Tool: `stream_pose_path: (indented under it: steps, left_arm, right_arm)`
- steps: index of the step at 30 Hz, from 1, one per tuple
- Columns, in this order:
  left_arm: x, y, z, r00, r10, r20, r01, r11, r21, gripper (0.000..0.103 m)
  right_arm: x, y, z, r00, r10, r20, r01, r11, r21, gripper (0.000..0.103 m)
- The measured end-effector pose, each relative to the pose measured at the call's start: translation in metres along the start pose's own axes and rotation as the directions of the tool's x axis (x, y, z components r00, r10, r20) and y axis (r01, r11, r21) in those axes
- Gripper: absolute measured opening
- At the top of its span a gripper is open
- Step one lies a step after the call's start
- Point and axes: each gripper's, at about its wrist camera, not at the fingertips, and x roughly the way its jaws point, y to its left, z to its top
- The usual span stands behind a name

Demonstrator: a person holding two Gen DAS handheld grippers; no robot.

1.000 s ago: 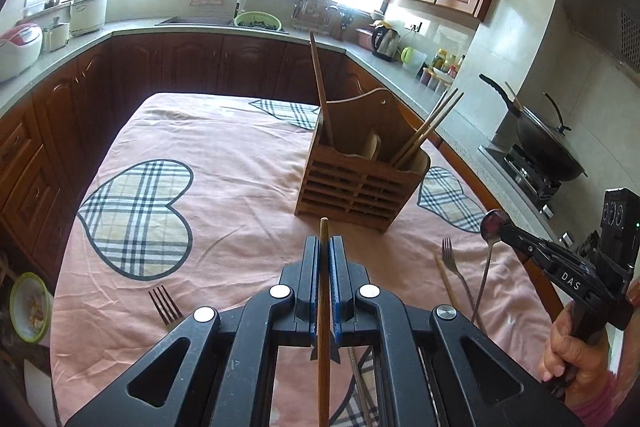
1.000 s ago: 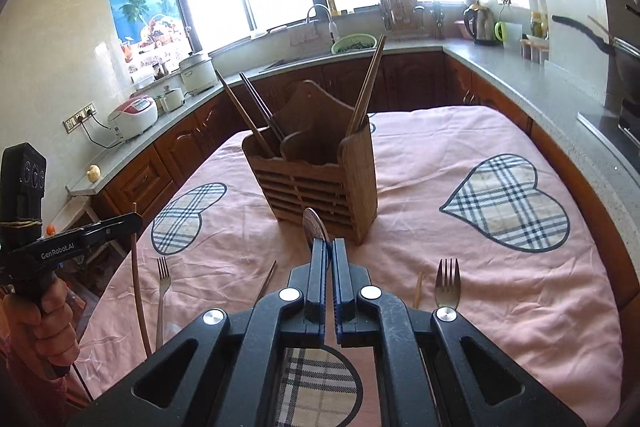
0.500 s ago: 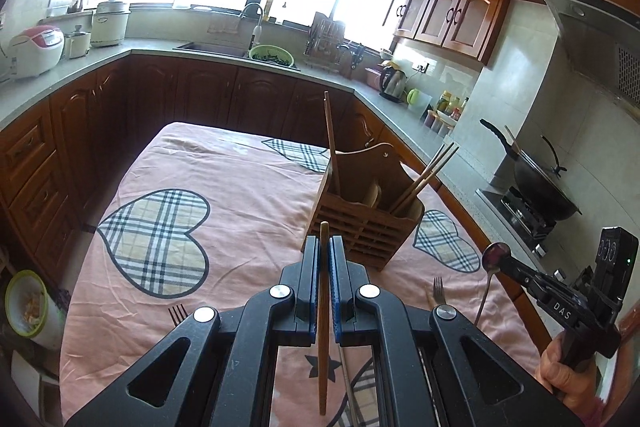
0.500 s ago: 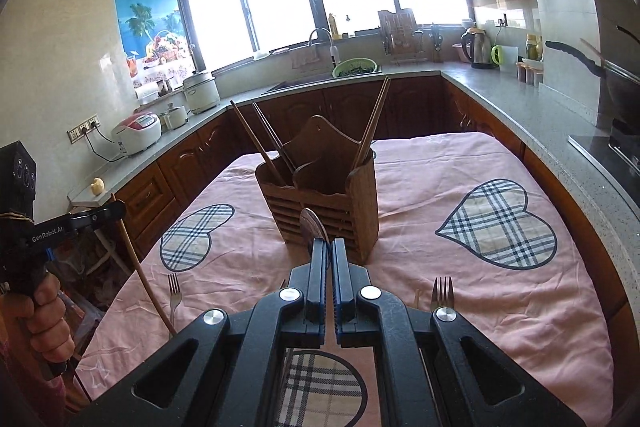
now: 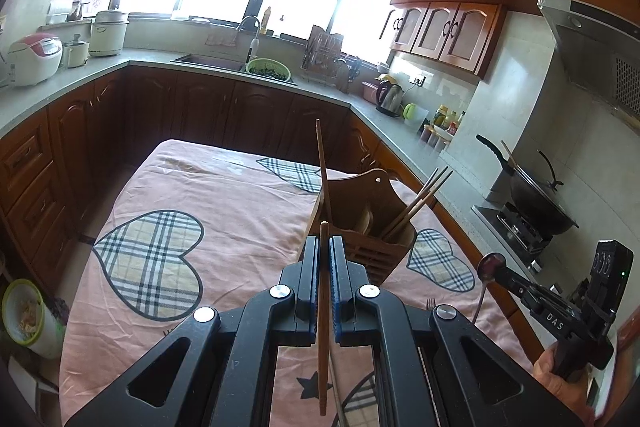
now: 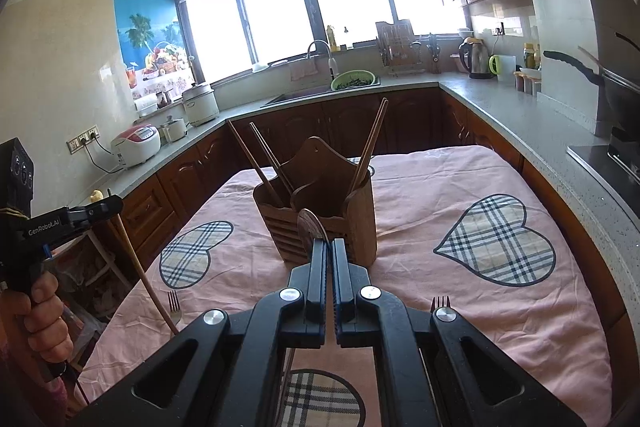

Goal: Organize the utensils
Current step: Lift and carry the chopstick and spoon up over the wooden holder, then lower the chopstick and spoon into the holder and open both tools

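My left gripper is shut on a wooden chopstick that stands nearly upright between its pads, above the near end of the pink cloth. My right gripper is shut on a spoon, its bowl sticking up past the fingertips. Just beyond both stands the wooden utensil holder, with chopsticks leaning in its side compartments. In the right wrist view the left gripper hangs at the left with its chopstick slanting down. In the left wrist view the right gripper holds the spoon to the right of the holder.
Two forks lie on the pink tablecloth near its front edge. Wooden cabinets and a grey counter wrap round the table. A wok sits on the stove at the right. A hand grips the left tool.
My left gripper has risen and tipped upward with the chopstick, so the holder sits lower and farther in its view. The right gripper's view tilted up slightly, the spoon still gripped.
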Motion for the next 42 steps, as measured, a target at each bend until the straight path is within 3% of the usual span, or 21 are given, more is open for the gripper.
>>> stream_pose_path:
  steps: [10, 19, 35, 42]
  left_arm:
    - [0.013, -0.003, 0.019, 0.999, -0.016, 0.03, 0.016, 1.0, -0.003, 0.003]
    - [0.032, -0.006, 0.048, 0.993, -0.045, 0.105, 0.044, 0.999, 0.008, 0.003]
    - [0.097, 0.001, 0.105, 0.971, -0.052, 0.234, 0.052, 0.999, 0.008, 0.003]
    - [0.142, -0.002, 0.107, 0.967, -0.036, 0.252, 0.03, 0.999, 0.03, 0.003]
  right_arm:
    - [0.008, -0.005, 0.019, 0.998, -0.016, 0.057, 0.016, 1.0, 0.006, 0.002]
    - [0.024, -0.007, 0.049, 0.986, -0.056, 0.16, 0.057, 0.998, -0.001, 0.002]
    - [0.076, -0.002, 0.103, 0.94, -0.135, 0.312, 0.151, 0.988, -0.03, 0.002]
    - [0.098, 0.001, 0.106, 0.933, -0.156, 0.326, 0.186, 0.98, -0.064, 0.002]
